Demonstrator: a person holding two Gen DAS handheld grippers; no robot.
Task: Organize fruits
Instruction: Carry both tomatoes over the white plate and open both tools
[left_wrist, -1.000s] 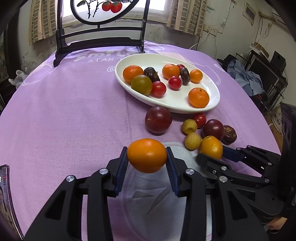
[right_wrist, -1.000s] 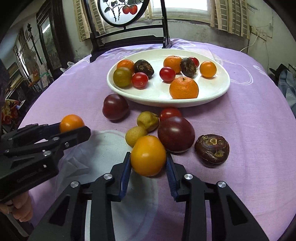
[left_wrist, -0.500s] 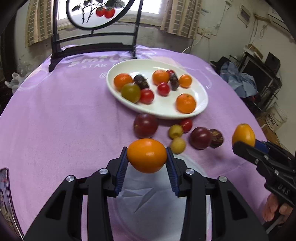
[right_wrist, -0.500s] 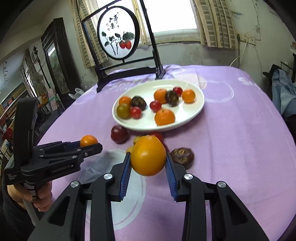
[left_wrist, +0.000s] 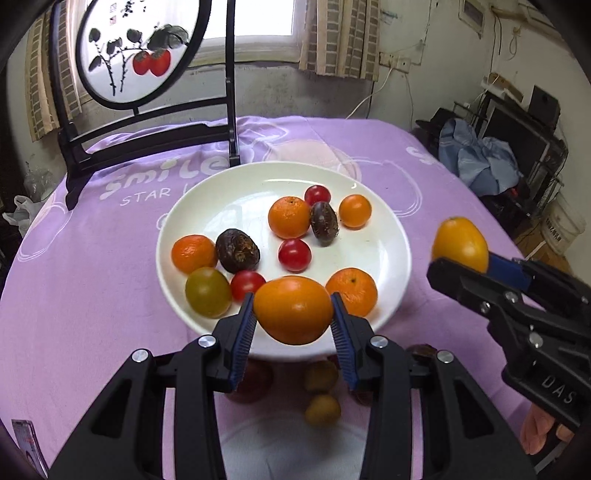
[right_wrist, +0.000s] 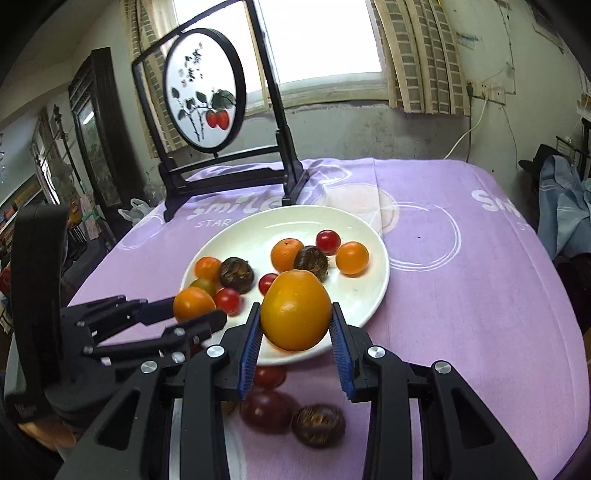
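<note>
The right gripper (right_wrist: 295, 328) clamps a yellow-orange fruit (right_wrist: 295, 310) between its blue-ribbed pads, held in the air over the near rim of the white plate (right_wrist: 373, 291). To its left, the left gripper (right_wrist: 192, 314) pinches a smaller orange fruit (right_wrist: 192, 303) at about the same height. On the plate lie 3 oranges, 3 red cherry tomatoes, 1 greenish tomato and 2 dark brown, rough-skinned fruits (what kind they are cannot be told). Below the grippers, on the purple tablecloth (right_wrist: 461, 295), sit a red tomato (right_wrist: 269, 376), a dark red plum (right_wrist: 266, 410) and another brown fruit (right_wrist: 318, 424), all blurred. A painted round screen (right_wrist: 204, 96) stands behind the plate.
</note>
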